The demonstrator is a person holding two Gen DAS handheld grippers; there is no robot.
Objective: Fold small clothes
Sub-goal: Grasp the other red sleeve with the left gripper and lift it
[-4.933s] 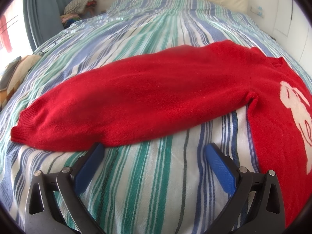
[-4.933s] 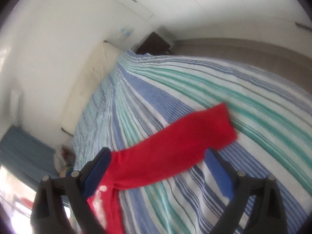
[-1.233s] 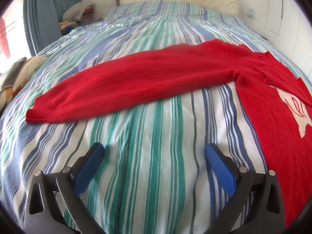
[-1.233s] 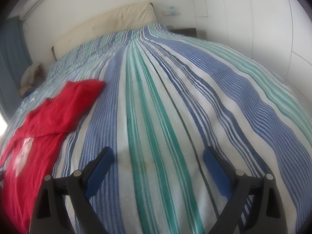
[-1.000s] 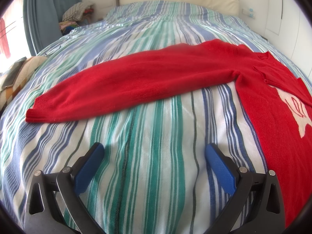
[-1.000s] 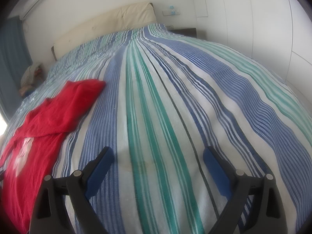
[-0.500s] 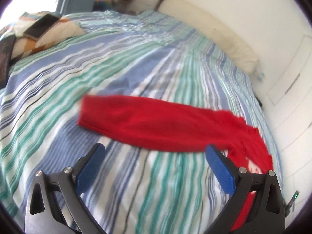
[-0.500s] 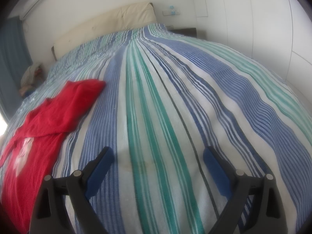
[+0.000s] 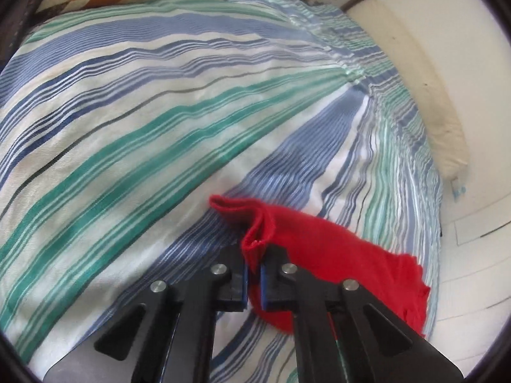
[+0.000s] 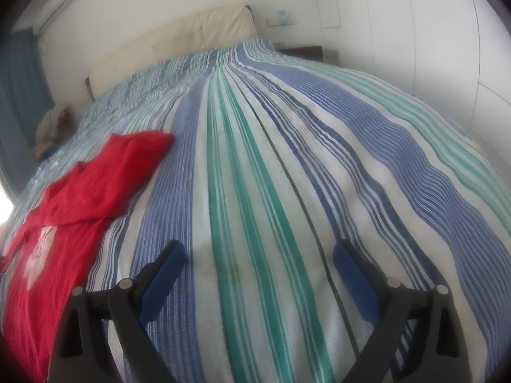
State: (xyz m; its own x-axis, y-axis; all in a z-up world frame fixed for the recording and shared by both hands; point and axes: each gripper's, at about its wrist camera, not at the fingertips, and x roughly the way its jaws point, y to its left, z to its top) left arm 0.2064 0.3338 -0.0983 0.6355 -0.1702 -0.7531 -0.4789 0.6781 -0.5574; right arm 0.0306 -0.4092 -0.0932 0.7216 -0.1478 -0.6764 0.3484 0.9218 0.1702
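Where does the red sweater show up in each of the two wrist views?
Left wrist view: the sweater sits low, right of centre, its cuff pinched in the shut left gripper.
Right wrist view: the sweater lies at the left edge, well clear of the open right gripper.
Shared landmark: the cream headboard behind the striped bedspread.

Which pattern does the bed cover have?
The bed cover has blue, green and white stripes; clearest in the right wrist view.
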